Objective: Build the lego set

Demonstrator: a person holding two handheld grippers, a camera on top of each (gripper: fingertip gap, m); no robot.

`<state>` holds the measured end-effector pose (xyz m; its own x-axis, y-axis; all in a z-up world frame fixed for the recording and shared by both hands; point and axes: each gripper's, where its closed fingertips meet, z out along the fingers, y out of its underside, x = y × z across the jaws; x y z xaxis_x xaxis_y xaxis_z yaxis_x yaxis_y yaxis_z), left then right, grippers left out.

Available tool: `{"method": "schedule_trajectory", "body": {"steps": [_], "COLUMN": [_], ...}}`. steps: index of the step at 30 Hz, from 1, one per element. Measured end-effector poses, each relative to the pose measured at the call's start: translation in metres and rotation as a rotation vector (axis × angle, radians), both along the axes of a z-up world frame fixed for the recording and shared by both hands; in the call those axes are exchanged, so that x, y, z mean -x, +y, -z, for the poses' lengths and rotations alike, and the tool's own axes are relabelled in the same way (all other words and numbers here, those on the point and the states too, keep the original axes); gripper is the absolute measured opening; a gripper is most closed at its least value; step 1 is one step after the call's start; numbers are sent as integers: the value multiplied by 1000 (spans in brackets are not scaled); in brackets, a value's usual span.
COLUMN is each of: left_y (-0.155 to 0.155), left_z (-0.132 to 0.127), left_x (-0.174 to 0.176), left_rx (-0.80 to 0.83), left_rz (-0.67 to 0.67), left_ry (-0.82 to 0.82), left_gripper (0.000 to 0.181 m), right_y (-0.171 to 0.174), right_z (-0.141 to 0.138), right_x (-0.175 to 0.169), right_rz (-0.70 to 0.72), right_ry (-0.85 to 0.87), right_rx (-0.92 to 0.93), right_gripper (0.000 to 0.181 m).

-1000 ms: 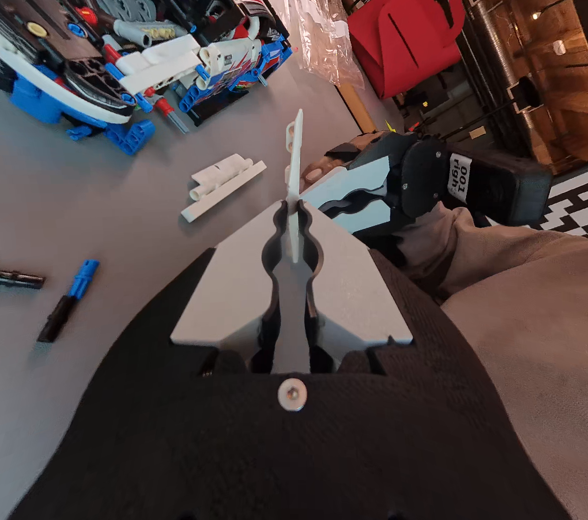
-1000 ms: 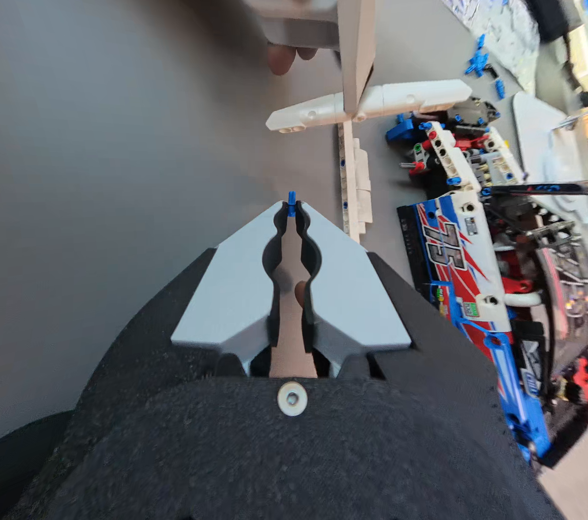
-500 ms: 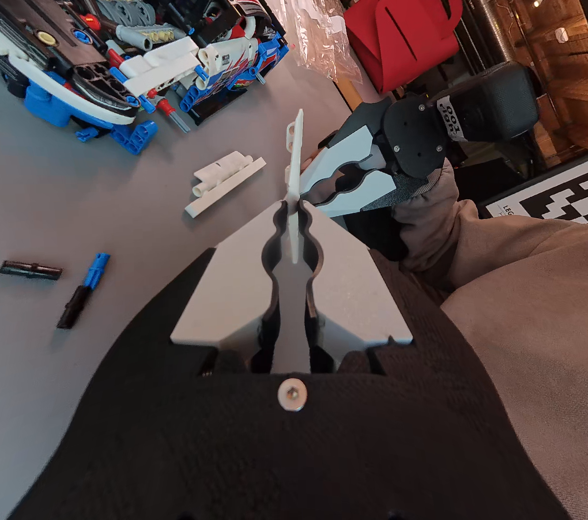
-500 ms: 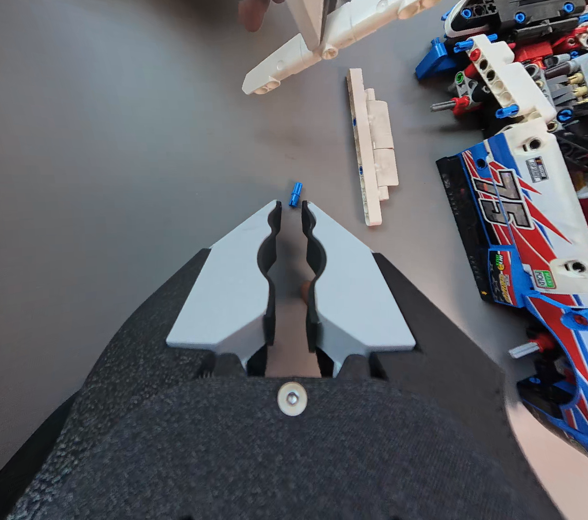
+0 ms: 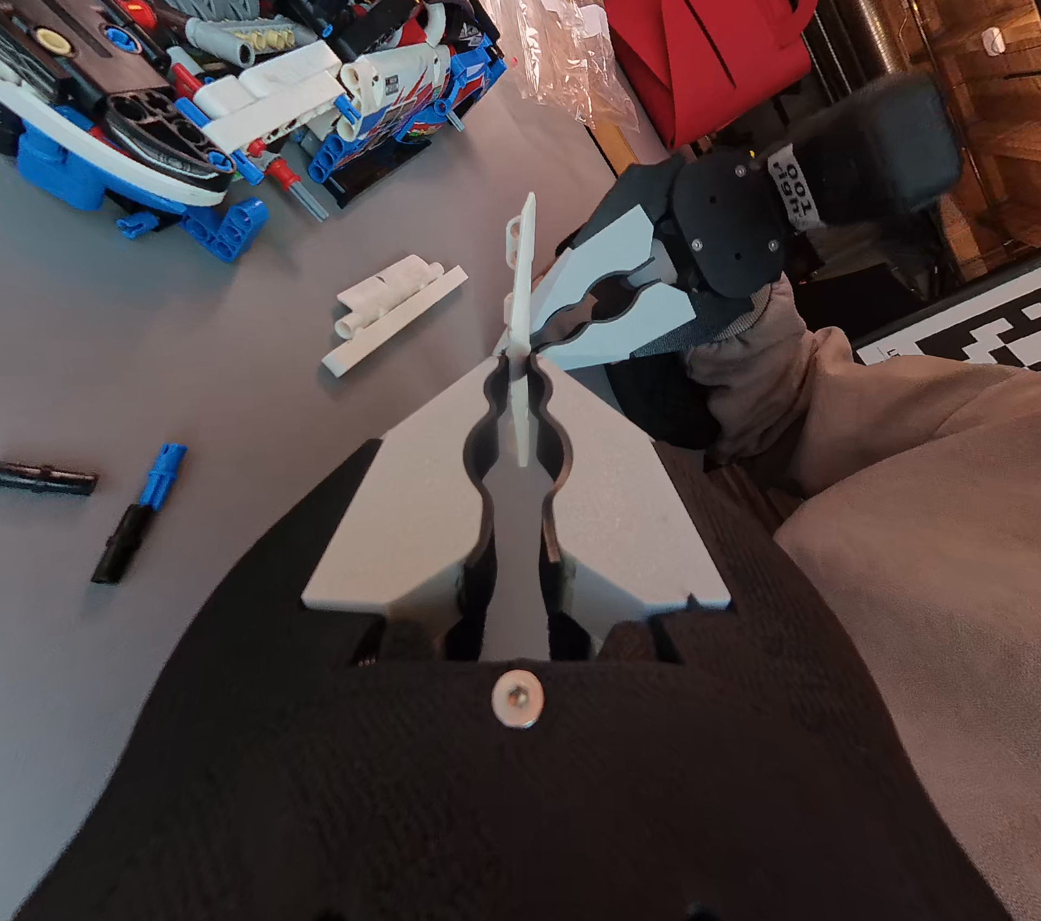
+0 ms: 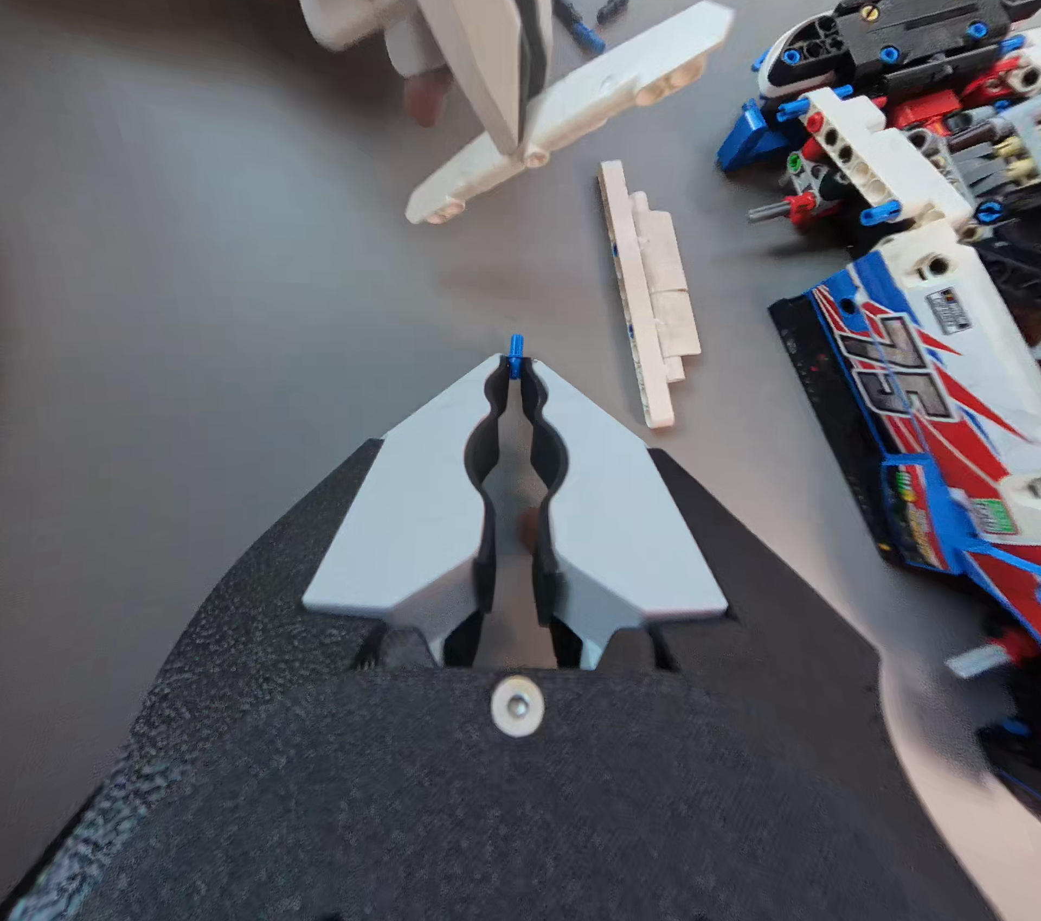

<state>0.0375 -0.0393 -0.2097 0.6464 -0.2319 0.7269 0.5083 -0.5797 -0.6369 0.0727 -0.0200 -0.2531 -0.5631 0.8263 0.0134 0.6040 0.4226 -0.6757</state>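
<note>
White panel edge-up in left tongs, right tongs pinching blue pin

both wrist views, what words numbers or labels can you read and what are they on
I don't copy writing out; this is where it stands.
White tag on the right gripper: printed text, legible.
Car panel: large number decal, legible.
Small stickers on that panel: blurred.
Black and white sign: cut off at the edge.
</note>
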Motion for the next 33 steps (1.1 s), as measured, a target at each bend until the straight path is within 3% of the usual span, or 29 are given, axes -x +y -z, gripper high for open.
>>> {"method": "schedule_trajectory", "body": {"steps": [2,4,11,21,33], "left_y": [-1,-2,-5,-8,-12], "left_z": [0,1,-5,-3,8], "left_x": [-3,-6,-23,-37,-44], "left_rx": [1,5,-18,-23,-80], "left_rz": [19,38,134,198,254], "left_ry": [-11,-22,-127,-111,217], "left_gripper": [4,4,4,4,4], "right_y": [-9,-12,-21,-26,-31], "right_z": [-16,-31,-48,-44,-30], "right_x": [0,2,2,-4,-10], "right_rz": [7,-3,-30,-36,-50], "right_ry": [-41,-32,25,22,-23], "right_rx": [270,418,564,523,392], "right_gripper": [1,1,1,1,1]}}
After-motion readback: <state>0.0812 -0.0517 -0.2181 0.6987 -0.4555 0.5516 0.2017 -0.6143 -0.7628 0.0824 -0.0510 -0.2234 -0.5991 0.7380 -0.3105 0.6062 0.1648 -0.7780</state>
